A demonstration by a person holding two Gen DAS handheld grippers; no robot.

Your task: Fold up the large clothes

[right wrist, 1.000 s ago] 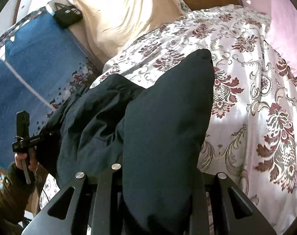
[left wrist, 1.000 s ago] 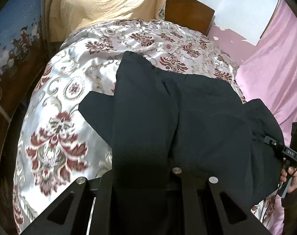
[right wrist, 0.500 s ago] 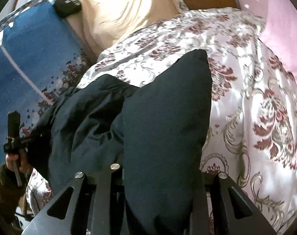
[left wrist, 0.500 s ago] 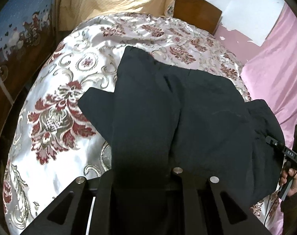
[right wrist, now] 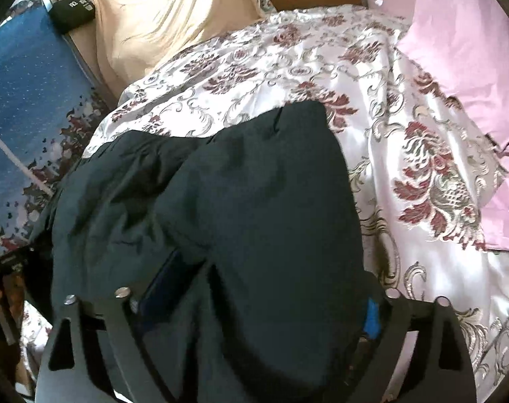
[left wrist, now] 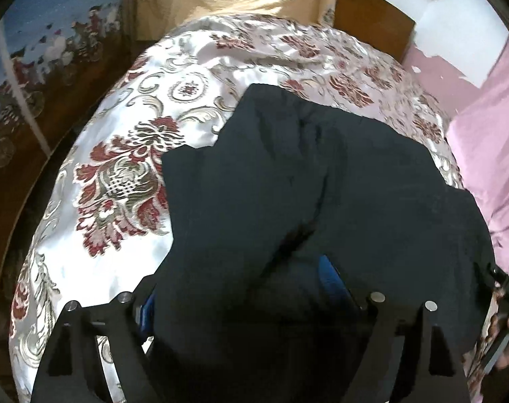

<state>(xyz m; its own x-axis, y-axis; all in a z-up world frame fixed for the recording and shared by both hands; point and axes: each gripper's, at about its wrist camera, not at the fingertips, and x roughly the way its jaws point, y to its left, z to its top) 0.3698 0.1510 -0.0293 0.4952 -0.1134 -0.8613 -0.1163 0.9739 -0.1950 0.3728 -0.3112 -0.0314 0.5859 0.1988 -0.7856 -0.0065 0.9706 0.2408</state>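
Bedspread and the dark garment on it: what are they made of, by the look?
Bedspread: looks like satin or a similar glossy woven fabric, judging by the bright sheen on its folds; the maroon and gold floral pattern may be woven in or printed, hard to tell.
Dark garment: matte, soft woven cloth, cotton or a blend perhaps. It shows no shine and falls in limp creases.

One dark garment [left wrist: 321, 181] lies in the near middle of one floral bedspread [left wrist: 126, 168]. Two grippers: the left [left wrist: 241, 288] and the right [right wrist: 257, 288], each with two fingers, jaws opening with cloth between them. One yellow cloth [right wrist: 160, 10] at the far left, one pink sheet [right wrist: 462, 33] on the right, one black bag [right wrist: 71, 8] far left.
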